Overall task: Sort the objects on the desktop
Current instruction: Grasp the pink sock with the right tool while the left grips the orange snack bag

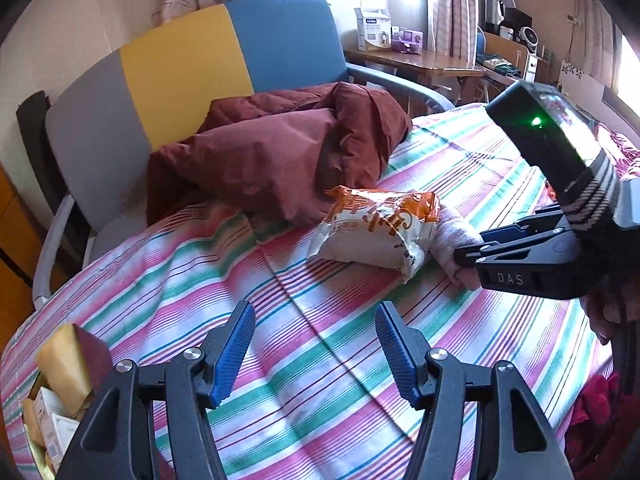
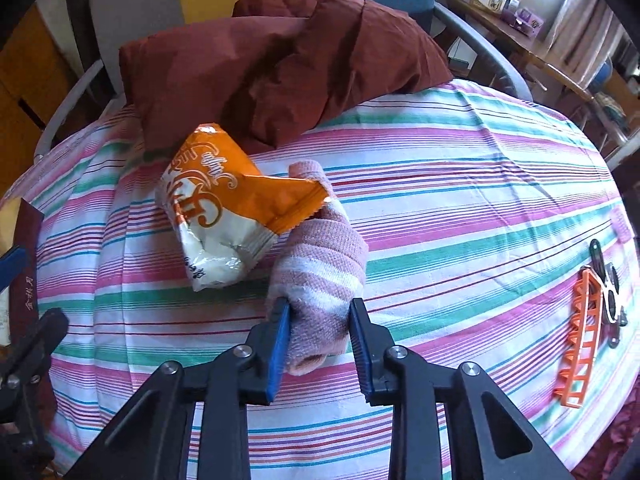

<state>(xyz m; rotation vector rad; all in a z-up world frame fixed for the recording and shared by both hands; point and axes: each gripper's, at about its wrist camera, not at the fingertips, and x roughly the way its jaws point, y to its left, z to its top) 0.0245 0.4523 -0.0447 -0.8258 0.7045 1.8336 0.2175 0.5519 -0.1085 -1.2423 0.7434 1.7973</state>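
Right tongs (image 2: 320, 320) clamped on pink striped sock (image 2: 320, 264), long axis pointing away toward snack bag (image 2: 224, 204), left tongs (image 1: 316, 344) apart.

Snack bag (image 2: 224, 204) on the cloth (image 2: 460, 208), in front of the jacket (image 2: 280, 72); sock (image 2: 320, 264) touching its right side; ladder (image 2: 582, 332) and keys (image 2: 610, 284) far right.

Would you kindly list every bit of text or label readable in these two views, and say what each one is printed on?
"DAS": on the black body of the right gripper.
Orange script on the snack bag: stylised characters, not legible.
Small black print along the bag's white edge: too small to read.
Gold characters on the dark red box: too blurred.
Print on the white carton on the desk: too small.
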